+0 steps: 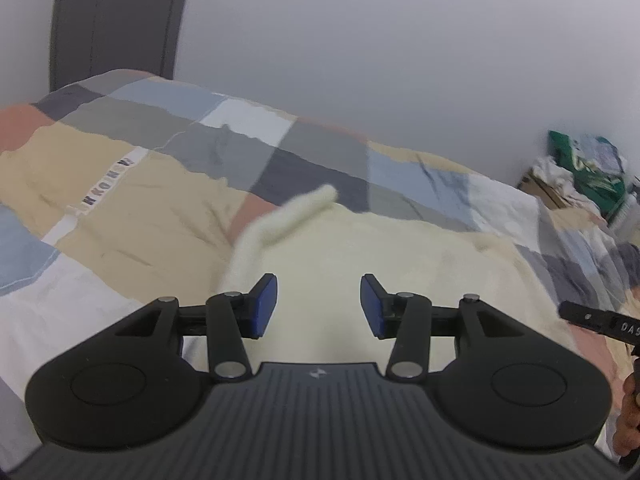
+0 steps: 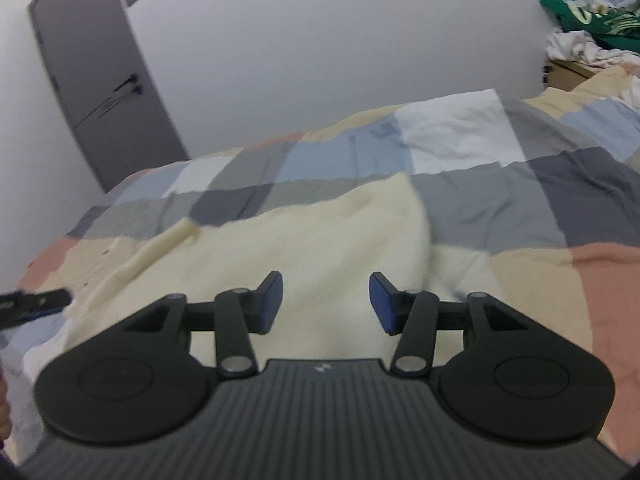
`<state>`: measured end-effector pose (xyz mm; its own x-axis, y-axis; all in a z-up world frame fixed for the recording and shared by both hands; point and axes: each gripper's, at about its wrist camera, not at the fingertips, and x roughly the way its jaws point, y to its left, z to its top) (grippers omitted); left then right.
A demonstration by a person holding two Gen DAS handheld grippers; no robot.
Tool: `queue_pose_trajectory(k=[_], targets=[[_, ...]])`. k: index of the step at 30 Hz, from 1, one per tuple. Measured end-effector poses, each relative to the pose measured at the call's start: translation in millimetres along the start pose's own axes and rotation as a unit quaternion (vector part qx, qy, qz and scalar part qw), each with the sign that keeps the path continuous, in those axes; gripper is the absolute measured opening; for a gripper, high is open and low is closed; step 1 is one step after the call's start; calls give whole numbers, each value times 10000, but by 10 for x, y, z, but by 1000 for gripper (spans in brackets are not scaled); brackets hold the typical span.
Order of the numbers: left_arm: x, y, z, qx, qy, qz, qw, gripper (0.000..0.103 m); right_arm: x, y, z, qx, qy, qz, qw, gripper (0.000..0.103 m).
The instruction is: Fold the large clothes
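Cream garment (image 1: 360, 264) lies spread on patchwork duvet (image 1: 120, 184) w/ one sleeve (image 1: 280, 220) blurred mid-air, left gripper (image 1: 319, 306) & right gripper (image 2: 326, 304) both agape, nothing between pads, clothes pile (image 2: 588, 28) on box (image 2: 568, 70) by wall, grey door (image 1: 116, 20) behind bed.

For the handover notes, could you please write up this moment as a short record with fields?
Setting: bed with a patchwork duvet, grey door behind
Garment: cream garment spread on the duvet, one sleeve-like strip raised and blurred
Left gripper: open, nothing between the blue pads, above the garment
Right gripper: open, nothing between the pads, above the garment
Clutter: pile of clothes by the far corner
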<state>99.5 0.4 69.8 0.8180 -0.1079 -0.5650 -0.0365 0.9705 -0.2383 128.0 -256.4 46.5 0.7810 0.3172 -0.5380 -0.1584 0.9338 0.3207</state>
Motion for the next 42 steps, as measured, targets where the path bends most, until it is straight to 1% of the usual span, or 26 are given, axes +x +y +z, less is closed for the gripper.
queue_pose_trajectory(k=[3, 6, 8, 12, 14, 16, 18, 20, 24, 27, 30, 32, 35, 37, 40, 42], targets=[[-61, -161, -107, 138, 6, -84, 9999, 52, -101, 124, -123, -67, 62, 186, 9998, 51], [-68, -311, -239, 276, 82, -211, 9994, 52, -160, 233, -222, -159, 129, 283, 9994, 51], [-56, -392, -335, 343, 110, -189, 9992, 52, -178, 304, -271, -248, 163, 313, 9991, 51], [59, -503, -485, 524, 347, -248, 9977, 52, -169, 395, -338, -459, 158, 293, 9984, 51], [133, -532, -569, 615, 433, -199, 9970, 52, -117, 395, -369, -500, 201, 288, 9981, 50], [192, -539, -626, 708, 455, -143, 9963, 52, -29, 361, -407, -485, 339, 236, 9980, 50], [226, -548, -662, 730, 521, -101, 9959, 52, 17, 306, -453, -478, 393, 342, 9975, 49], [254, -555, -685, 776, 596, -74, 9952, 52, 78, 257, -485, -414, 537, 438, 9967, 49], [313, -512, -735, 791, 607, -80, 9950, 52, 176, 273, -554, -478, 669, 424, 9957, 49], [290, -508, -760, 785, 539, -77, 9954, 52, 167, 323, -607, -632, 601, 355, 9956, 49], [211, -510, -752, 738, 546, -89, 9957, 52, 105, 327, -607, -629, 551, 339, 9959, 49], [127, -517, -741, 702, 541, -91, 9960, 52, 32, 312, -583, -541, 529, 379, 9964, 49], [-26, -507, -742, 527, 516, -169, 9971, 53, -110, 292, -556, -202, 553, 517, 9969, 51], [-139, -491, -749, 346, 494, -326, 9977, 55, -210, 310, -547, -69, 562, 673, 9961, 52], [-284, -512, -761, 251, 478, -415, 9977, 56, -358, 339, -571, 302, 611, 1059, 9920, 52], [-377, -527, -777, 218, 404, -432, 9980, 57, -408, 332, -607, 681, 717, 1302, 9865, 52]])
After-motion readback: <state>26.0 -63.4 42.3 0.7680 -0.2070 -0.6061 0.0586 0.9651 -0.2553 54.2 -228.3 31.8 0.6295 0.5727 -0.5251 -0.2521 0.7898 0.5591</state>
